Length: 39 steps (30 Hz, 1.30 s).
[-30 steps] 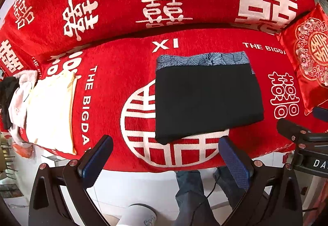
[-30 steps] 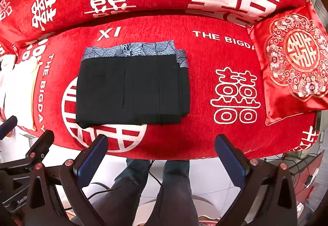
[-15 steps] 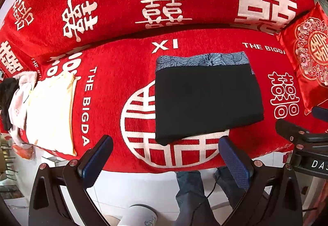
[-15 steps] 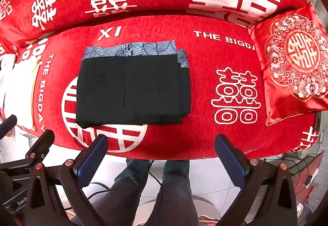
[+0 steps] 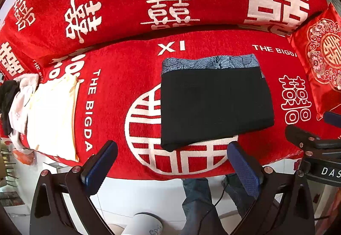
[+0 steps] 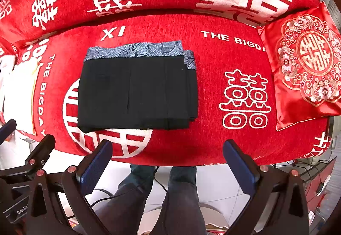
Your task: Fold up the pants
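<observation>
Left wrist: left gripper (image 5: 171, 161) jaws wide apart, empty, held off the sofa's (image 5: 119, 77) front edge. Pants (image 5: 215, 105) lie folded into a flat black rectangle mid-seat, patterned waistband at the back. Cream cloth (image 5: 51, 117) well left.

Right wrist: right gripper (image 6: 167, 159) also spread, holding nothing. Pants (image 6: 136, 90) show stacked layers at right edge. Probably soft, light, limp; pinch all layers at a near corner or they slide apart. Cushion (image 6: 307, 64) far right.

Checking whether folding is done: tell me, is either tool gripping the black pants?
No, the black pants lie folded on the red sofa cover, apart from both open tools.
</observation>
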Each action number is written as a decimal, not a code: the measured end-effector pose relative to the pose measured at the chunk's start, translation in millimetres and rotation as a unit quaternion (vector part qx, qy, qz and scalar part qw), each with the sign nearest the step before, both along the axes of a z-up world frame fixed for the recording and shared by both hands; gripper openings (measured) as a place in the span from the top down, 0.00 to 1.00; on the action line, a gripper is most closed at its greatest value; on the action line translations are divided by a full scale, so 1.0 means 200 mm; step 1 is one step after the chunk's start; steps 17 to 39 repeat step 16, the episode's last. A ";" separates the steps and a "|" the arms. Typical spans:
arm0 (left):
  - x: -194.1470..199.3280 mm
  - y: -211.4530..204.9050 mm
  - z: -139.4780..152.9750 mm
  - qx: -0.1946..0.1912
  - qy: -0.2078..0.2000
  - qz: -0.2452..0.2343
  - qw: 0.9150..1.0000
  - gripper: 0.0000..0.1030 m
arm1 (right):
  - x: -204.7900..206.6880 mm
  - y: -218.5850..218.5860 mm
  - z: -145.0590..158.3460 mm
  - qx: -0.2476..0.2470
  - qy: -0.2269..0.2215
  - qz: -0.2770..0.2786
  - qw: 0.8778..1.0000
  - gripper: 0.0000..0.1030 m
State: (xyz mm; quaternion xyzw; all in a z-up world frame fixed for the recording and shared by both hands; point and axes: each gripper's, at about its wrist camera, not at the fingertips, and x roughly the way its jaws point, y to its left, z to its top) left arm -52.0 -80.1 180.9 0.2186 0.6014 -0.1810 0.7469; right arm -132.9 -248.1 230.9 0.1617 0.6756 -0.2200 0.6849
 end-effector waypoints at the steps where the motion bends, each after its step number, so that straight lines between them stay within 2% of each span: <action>1: 0.00 0.00 0.00 -0.001 0.000 0.000 1.000 0.00 | 0.00 0.00 0.00 0.000 0.000 0.000 1.000 0.00; 39: 0.00 0.01 0.00 -0.014 0.006 0.001 1.000 0.00 | -0.02 0.00 -0.02 0.002 0.000 0.000 1.000 0.00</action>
